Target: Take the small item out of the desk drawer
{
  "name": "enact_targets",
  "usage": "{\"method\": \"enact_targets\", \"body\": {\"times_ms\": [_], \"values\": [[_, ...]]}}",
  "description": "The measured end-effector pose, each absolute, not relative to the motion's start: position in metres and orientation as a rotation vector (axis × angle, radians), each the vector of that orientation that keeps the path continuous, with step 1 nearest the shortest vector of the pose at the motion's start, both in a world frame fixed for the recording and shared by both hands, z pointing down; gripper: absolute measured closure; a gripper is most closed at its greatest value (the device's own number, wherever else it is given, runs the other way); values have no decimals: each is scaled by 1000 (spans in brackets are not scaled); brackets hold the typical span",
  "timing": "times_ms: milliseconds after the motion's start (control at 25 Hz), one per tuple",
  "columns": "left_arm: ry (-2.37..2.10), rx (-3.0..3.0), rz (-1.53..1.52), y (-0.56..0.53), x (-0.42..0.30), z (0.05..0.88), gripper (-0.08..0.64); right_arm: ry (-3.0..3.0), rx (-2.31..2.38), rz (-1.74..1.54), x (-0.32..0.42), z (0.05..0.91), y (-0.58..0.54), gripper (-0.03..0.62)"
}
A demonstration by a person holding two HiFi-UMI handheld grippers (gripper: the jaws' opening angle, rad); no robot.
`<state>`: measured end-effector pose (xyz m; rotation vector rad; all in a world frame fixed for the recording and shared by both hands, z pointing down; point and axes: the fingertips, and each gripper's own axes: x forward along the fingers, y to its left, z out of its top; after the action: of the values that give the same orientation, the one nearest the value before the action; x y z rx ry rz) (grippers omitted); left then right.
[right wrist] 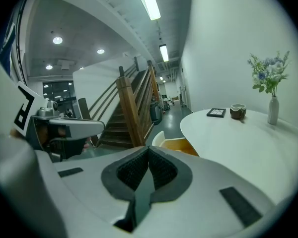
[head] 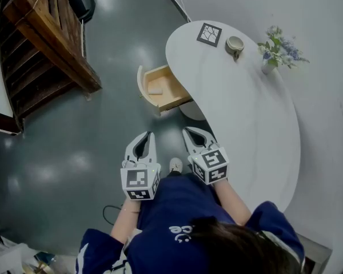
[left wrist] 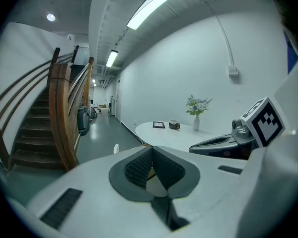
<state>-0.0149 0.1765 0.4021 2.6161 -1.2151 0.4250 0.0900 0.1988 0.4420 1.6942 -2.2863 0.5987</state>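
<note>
The wooden drawer [head: 170, 93] stands pulled out from the left side of the white curved desk [head: 246, 124]. A small pale block [head: 155, 88] lies inside it. Both grippers hang side by side in front of the person, short of the drawer and apart from it. My left gripper [head: 147, 134] is shut with nothing between its pads; in its own view the gripper [left wrist: 151, 152] faces the desk. My right gripper [head: 188, 131] is also shut and empty, and in its own view the gripper [right wrist: 148, 150] points past the open drawer [right wrist: 181, 145].
On the desk's far end sit a framed picture [head: 209, 33], a small cup [head: 235, 45] and a vase of flowers [head: 274, 50]. A wooden staircase [head: 46, 39] rises at the left. Grey floor lies between it and the desk.
</note>
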Motion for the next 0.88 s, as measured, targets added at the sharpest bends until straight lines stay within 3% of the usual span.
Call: {"method": "enact_targets", "body": {"times_ms": [880], "values": [[-1171, 2574, 472, 127, 30, 425, 555, -2287, 1658, 695, 125, 461, 157, 584]]}}
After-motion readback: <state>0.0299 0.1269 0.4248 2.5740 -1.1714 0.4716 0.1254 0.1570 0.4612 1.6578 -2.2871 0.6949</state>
